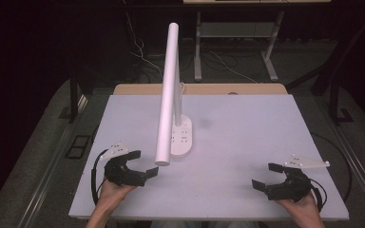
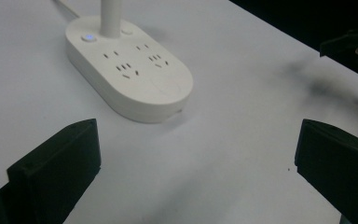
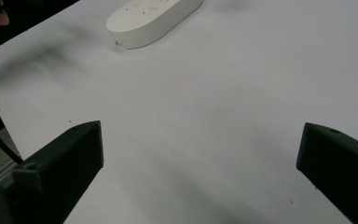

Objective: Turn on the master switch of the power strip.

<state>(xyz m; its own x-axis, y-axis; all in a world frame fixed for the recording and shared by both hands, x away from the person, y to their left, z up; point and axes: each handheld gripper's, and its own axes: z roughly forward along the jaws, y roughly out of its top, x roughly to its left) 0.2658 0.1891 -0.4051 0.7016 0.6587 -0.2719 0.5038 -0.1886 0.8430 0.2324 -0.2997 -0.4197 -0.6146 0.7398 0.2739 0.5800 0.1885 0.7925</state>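
Note:
A white desk lamp stands on the table, its oval base (image 1: 181, 136) carrying several power sockets and its long tube head (image 1: 168, 95) reaching toward me. The base (image 2: 130, 70) lies ahead of my left gripper in the left gripper view, with a small lit blue button by the stem. It also appears far off as the base (image 3: 151, 16) in the right gripper view. My left gripper (image 1: 142, 164) rests open at the front left, jaws wide apart and holding nothing. At the front right, my right gripper (image 1: 267, 175) is open too, with bare table between its jaws.
The white table (image 1: 247, 123) has a wooden strip along its far edge. Beyond it are metal desk legs (image 1: 198, 47) and loose cables on the floor. A rail runs along the floor at each side.

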